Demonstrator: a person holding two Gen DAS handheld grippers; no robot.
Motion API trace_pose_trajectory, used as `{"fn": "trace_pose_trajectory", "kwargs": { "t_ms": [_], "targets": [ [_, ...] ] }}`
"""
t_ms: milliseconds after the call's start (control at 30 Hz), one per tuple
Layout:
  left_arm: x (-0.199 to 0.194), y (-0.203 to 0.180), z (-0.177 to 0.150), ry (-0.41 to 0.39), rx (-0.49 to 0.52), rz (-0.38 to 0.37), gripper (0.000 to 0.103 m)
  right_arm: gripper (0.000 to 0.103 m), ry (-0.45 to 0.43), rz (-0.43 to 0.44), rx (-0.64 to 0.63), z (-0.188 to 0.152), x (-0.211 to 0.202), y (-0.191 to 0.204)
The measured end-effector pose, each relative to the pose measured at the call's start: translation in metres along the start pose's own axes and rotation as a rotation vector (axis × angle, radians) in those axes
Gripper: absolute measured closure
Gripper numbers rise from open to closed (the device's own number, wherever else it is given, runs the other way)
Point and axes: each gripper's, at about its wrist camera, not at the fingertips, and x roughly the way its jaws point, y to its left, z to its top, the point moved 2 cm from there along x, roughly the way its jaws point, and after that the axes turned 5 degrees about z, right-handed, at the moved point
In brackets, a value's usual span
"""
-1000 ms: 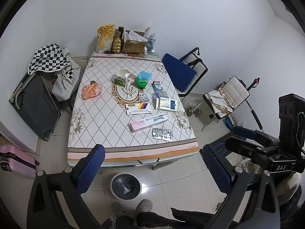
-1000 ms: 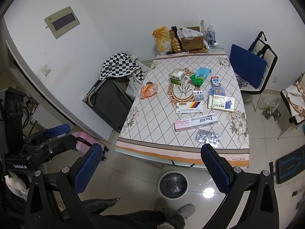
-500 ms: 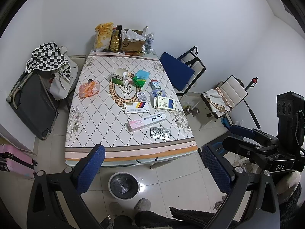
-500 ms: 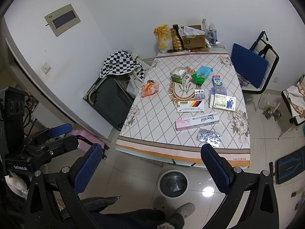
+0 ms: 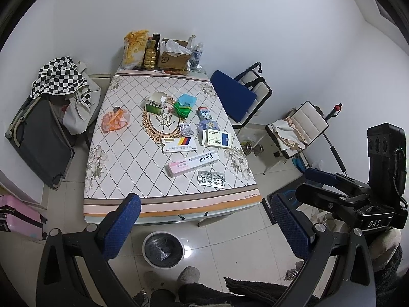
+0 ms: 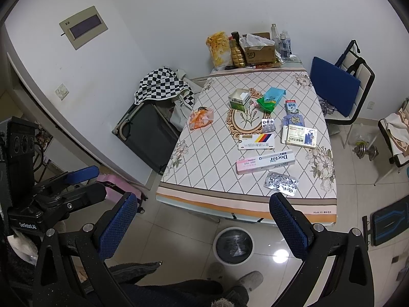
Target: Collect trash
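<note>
Both grippers, left gripper (image 5: 204, 225) and right gripper (image 6: 202, 222), hang with jaws wide and empty, the lined bin (image 5: 162, 249) just below them. Beyond lies the blister pack (image 5: 211, 179), then boxes farther up the table (image 5: 115, 163). Judged an approach step: next, descend onto the nearest litter.

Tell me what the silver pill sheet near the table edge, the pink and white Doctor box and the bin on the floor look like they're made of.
Pill sheet: likely foil-backed plastic blister; crinkled, shiny silver with raised bubbles.
Doctor box: apparently thin printed cardboard; flat faces, crisp folded edges.
Bin: probably white plastic, with a smooth round rim, lined with a glossy, wrinkled dark bag.
</note>
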Motion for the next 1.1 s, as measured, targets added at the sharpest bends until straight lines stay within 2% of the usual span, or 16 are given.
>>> {"fn": "trace_pose_trajectory", "kwargs": {
  "t_ms": [933,1000,1100],
  "targets": [
    [-0.005,0.007,0.005,-0.009,-0.003,0.004,0.0,0.0,0.013,0.01,0.003,0.0,0.005,0.002],
    [-0.003,0.011,0.005,-0.016,-0.004,0.027,0.0,0.0,0.012,0.007,0.004,-0.001,0.005,0.002],
    [0.005,0.02,0.007,-0.059,-0.001,0.154,0.0,0.0,-0.006,-0.017,0.035,0.0,0.006,0.0]
  ]
}}
